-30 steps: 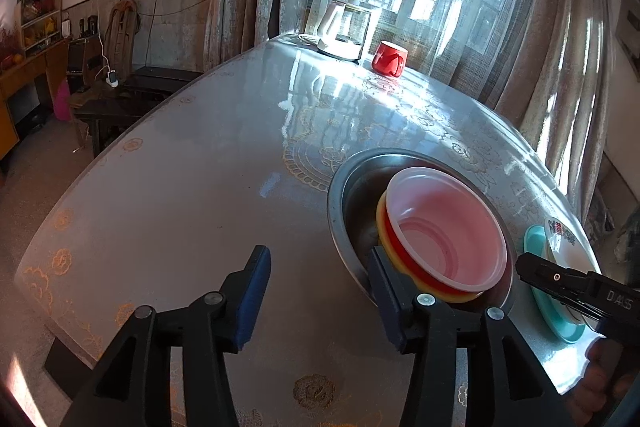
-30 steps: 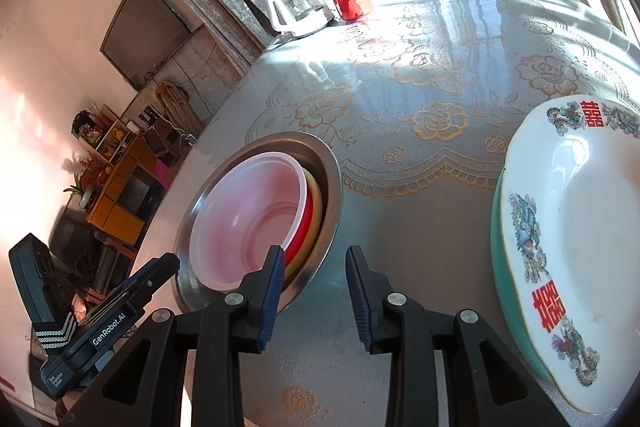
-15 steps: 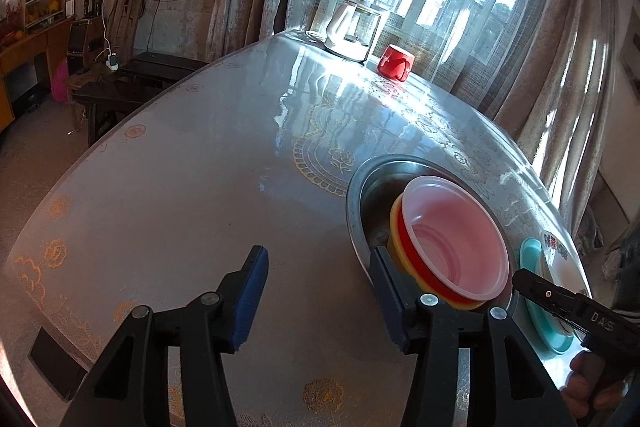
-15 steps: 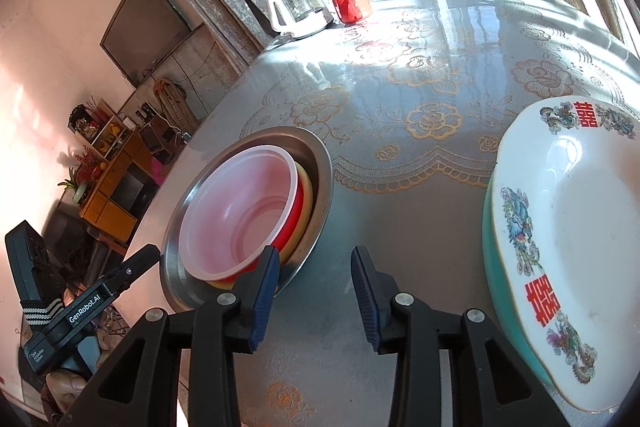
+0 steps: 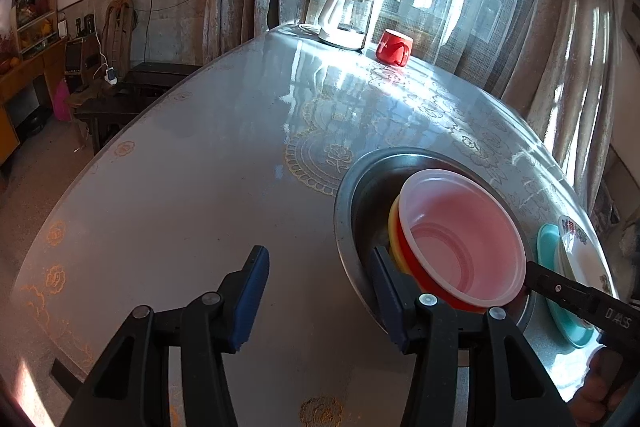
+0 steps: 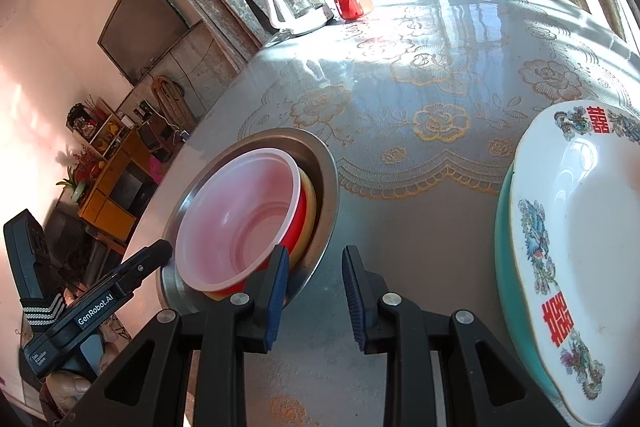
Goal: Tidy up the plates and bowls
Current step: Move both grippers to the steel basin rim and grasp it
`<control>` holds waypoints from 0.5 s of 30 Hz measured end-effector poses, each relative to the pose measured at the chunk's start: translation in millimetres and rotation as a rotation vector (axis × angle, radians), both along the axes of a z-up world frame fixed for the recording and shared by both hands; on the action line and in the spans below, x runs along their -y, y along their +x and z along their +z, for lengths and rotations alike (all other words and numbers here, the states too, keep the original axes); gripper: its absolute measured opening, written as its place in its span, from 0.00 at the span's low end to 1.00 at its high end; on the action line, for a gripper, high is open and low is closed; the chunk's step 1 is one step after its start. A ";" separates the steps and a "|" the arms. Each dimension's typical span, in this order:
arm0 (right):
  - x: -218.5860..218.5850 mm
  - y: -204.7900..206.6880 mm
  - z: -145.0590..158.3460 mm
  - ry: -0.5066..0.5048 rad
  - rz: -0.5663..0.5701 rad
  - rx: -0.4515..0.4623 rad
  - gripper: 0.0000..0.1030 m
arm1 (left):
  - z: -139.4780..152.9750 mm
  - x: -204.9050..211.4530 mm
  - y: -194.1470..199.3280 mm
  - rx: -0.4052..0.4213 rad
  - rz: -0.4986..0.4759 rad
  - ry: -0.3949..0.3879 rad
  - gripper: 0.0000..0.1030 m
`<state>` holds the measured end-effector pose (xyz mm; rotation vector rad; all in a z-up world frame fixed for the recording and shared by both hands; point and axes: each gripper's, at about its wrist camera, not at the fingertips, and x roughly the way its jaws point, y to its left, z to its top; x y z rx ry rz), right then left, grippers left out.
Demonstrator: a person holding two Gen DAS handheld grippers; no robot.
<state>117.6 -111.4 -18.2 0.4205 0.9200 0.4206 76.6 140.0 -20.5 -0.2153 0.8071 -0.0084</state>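
Observation:
A steel basin [image 5: 348,187] [image 6: 326,183] holds a nested stack: a clear plastic bowl [image 5: 460,239] [image 6: 240,219] on top of a red bowl [image 6: 298,227] and a yellow bowl [image 6: 311,203]. A white patterned plate [image 6: 580,235] [image 5: 572,247] lies on a teal plate [image 6: 505,259] [image 5: 560,315] to the right. My left gripper [image 5: 318,291] is open and empty, its right finger over the basin's near rim. My right gripper [image 6: 314,291] is open and empty, between the basin and the plates.
A glass kettle [image 5: 344,19] [image 6: 298,5] and a red mug [image 5: 394,47] [image 6: 350,4] stand at the table's far edge by the window. The round table [image 5: 180,187] has a lace-pattern cover. Furniture stands beyond the left edge.
Both grippers have pulled back and risen slightly from the basin. Both stay open and empty. The bowls and plates have not moved.

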 end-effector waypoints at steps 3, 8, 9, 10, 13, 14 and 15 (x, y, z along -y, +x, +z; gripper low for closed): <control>-0.3 -1.1 -0.1 -0.004 -0.001 -0.001 0.30 | -2.9 0.8 0.7 0.003 -0.011 -0.008 0.47; -3.3 -1.1 0.3 -0.018 0.002 -0.001 0.30 | -7.3 -0.5 2.5 0.010 -0.027 -0.028 0.47; -3.6 -0.9 0.0 -0.017 0.003 -0.001 0.30 | -7.3 0.0 3.1 0.013 -0.028 -0.026 0.47; -3.7 -0.4 -0.3 -0.017 0.003 -0.001 0.30 | -7.4 0.4 3.2 0.016 -0.030 -0.024 0.47; -5.0 1.3 0.0 -0.021 0.005 0.000 0.30 | -9.0 1.3 4.0 0.021 -0.029 -0.024 0.48; -5.6 1.3 0.2 -0.025 0.006 0.002 0.30 | -9.6 0.5 3.7 0.021 -0.029 -0.028 0.49; -6.6 1.3 0.5 -0.030 0.008 0.004 0.30 | -10.3 -0.1 4.0 0.021 -0.028 -0.034 0.49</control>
